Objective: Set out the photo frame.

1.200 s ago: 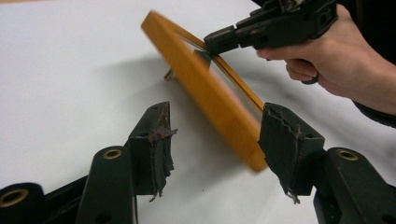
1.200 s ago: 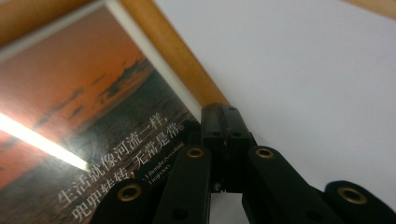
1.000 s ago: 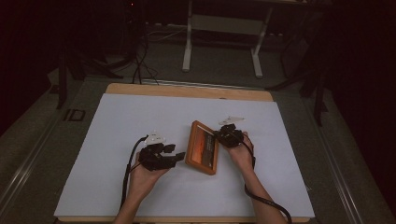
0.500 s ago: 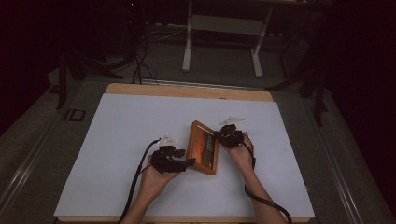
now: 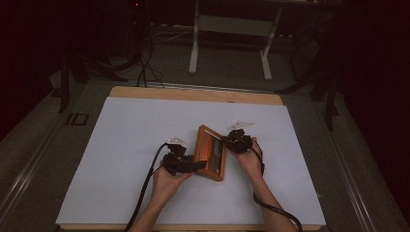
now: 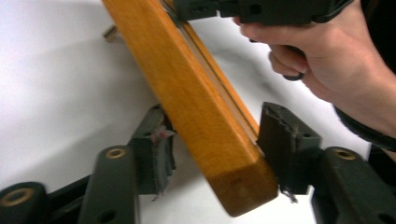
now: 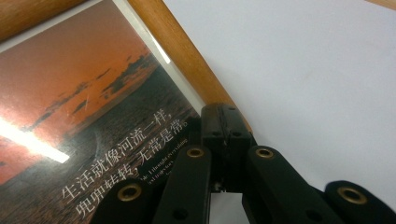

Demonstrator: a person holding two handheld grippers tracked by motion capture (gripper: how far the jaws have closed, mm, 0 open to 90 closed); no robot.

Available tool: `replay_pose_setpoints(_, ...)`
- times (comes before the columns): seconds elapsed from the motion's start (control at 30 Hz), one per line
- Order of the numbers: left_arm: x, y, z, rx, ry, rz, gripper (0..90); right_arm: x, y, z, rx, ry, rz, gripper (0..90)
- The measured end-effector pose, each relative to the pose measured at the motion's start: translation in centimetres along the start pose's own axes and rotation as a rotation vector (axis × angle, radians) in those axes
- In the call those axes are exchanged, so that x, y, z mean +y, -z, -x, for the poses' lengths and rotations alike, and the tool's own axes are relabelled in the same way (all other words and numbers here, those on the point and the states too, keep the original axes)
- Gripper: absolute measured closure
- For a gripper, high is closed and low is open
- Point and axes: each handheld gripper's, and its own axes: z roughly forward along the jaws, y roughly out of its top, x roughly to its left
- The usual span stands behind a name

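Altogether 1 picture frame (image 5: 211,152), 2 grippers: left gripper (image 5: 194,166), right gripper (image 5: 227,142).

L tool (image 5: 196,166) now at frame (image 5: 211,152) corner

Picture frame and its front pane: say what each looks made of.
Picture frame: likely wood, orange-brown with a smooth satin varnish; faint grain shows along its edge. Front pane: probably glass or clear plastic, glossy; a bright glare streak crosses the sunset print behind it.
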Motion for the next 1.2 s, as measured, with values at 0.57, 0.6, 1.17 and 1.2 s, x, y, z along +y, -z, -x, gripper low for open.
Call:
replay_pose_setpoints(0.57, 1.5, -0.6, 3.2, 0.086, -0.102, 0.022, 63.9, -0.5, 6.9, -0.3, 0.043, 0.005, 0.16, 87.3)
replay_pose_setpoints(0.6, 1.6, -0.7, 3.7, 0.091, -0.127, 0.025, 64.7, -0.4, 7.6, -0.4, 0.043, 0.014, 0.173, 87.0)
replay_pose_setpoints(1.17, 1.7, -1.8, 8.5, 0.072, -0.437, 0.037, 68.1, -2.0, 14.3, -0.6, -0.005, 0.064, 0.254, 88.4)
replay_pose_setpoints(1.2, 1.7, -1.8, 8.5, 0.068, -0.441, 0.04, 68.0, -2.1, 14.2, -0.6, -0.01, 0.067, 0.246, 89.0)
